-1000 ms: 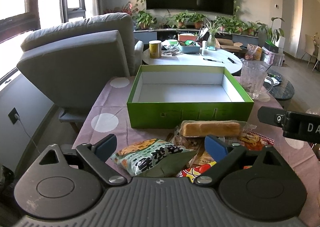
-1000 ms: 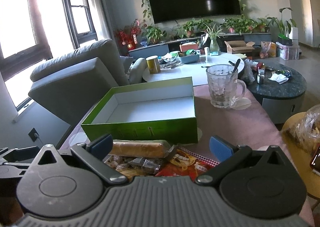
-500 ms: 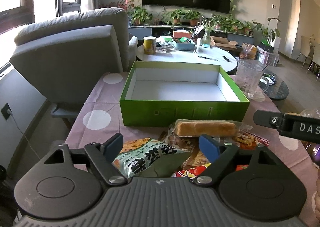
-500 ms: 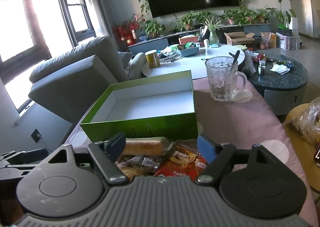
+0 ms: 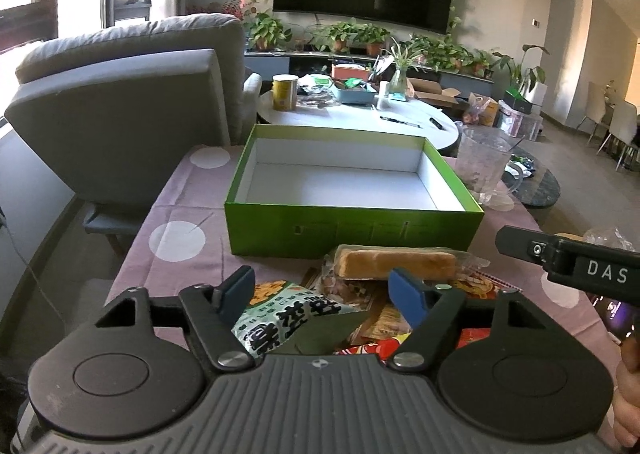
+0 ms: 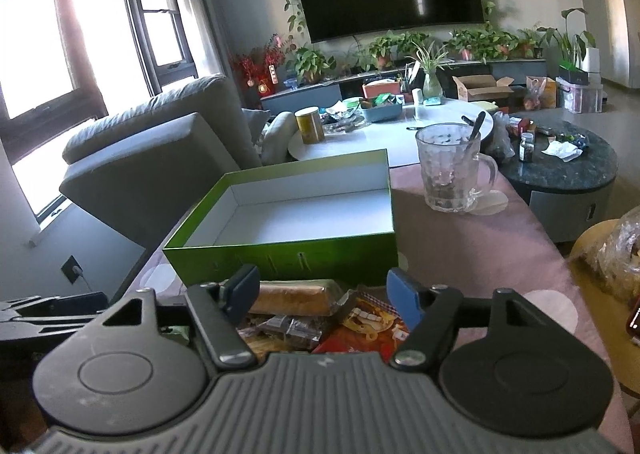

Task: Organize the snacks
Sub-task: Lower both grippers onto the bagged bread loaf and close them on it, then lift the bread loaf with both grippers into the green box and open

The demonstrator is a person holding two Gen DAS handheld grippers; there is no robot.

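Observation:
An empty green box [image 5: 352, 230] with a white inside stands on the purple dotted tablecloth; it also shows in the right wrist view [image 6: 288, 258]. A pile of snacks lies in front of it: a wrapped bread loaf [image 5: 396, 263] [image 6: 296, 296], a green-white packet [image 5: 288, 320], and red and brown packets [image 6: 360, 328]. My left gripper [image 5: 322, 290] is open above the green-white packet, holding nothing. My right gripper [image 6: 324, 288] is open above the loaf and red packets, holding nothing. Its side shows in the left wrist view [image 5: 580, 268].
A glass mug [image 6: 452, 166] with a spoon stands right of the box. A grey sofa [image 5: 128, 106] is at the left. A white round table [image 5: 360, 118] with clutter is behind the box. A dark round side table [image 6: 560, 170] is at the right.
Both grippers have narrowed their opening a little and shifted slightly closer to the snack pile. The snacks and the box have not moved.

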